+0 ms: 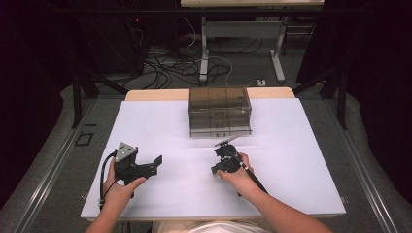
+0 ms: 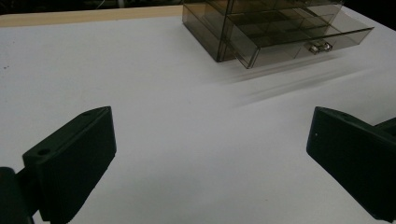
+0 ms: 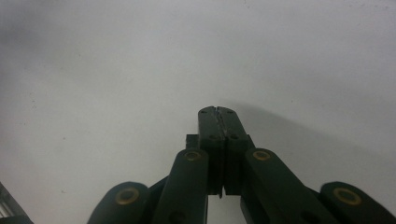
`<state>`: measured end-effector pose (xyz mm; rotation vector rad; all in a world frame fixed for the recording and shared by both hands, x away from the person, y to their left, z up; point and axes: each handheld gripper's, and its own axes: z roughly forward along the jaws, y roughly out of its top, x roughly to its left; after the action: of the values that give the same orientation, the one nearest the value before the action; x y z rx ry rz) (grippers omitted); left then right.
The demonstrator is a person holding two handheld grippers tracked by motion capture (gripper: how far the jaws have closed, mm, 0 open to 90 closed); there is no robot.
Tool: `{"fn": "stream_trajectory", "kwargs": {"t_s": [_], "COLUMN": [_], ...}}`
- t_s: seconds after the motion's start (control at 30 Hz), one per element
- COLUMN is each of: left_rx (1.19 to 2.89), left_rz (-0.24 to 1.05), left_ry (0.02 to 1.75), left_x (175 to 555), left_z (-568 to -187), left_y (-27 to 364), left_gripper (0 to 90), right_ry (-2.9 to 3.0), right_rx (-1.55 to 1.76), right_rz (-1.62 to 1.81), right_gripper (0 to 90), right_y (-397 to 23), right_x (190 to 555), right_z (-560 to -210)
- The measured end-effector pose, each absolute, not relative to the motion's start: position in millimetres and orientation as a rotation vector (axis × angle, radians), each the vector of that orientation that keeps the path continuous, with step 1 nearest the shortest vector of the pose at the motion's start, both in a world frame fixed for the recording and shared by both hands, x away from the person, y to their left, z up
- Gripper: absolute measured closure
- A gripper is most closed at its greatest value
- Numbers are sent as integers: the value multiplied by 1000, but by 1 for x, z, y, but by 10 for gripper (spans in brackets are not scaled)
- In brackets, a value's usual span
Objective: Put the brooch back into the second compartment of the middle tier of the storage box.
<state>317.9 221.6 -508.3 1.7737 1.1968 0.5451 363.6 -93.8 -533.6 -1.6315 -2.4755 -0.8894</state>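
Note:
A smoky see-through drawer box [image 1: 219, 110] stands at the far middle of the white table [image 1: 291, 160]. In the left gripper view the drawer box [image 2: 261, 28] has one drawer pulled partly out, with a small metal handle [image 2: 320, 45] on its front. My left gripper [image 1: 153, 166] is held low over the table's near left, open wide and holding nothing [image 2: 210, 154]. My right gripper [image 1: 218, 167] is in front of the box, tilted down at the white surface. It is shut with nothing between its jaws [image 3: 218, 112].
The table's wooden far edge [image 1: 155, 94] shows behind the white sheet. Beyond it are a desk frame [image 1: 204, 53] and loose cables [image 1: 170, 65] on the floor. Dark curtains close both sides.

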Motion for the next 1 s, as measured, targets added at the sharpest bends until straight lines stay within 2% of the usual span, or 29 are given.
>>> {"fn": "stream_trajectory", "kwargs": {"t_s": [1.0], "left_rx": [1771], "left_rz": [538], "left_ry": [1193], "left_x": [318], "left_z": [-509], "left_y": [221], "left_gripper": [15], "right_ry": [-2438], "right_rx": [-1672], "right_rz": [-1033], "right_gripper": [900], "right_y": [-101], "right_x": [366], "right_z": [-518]}}
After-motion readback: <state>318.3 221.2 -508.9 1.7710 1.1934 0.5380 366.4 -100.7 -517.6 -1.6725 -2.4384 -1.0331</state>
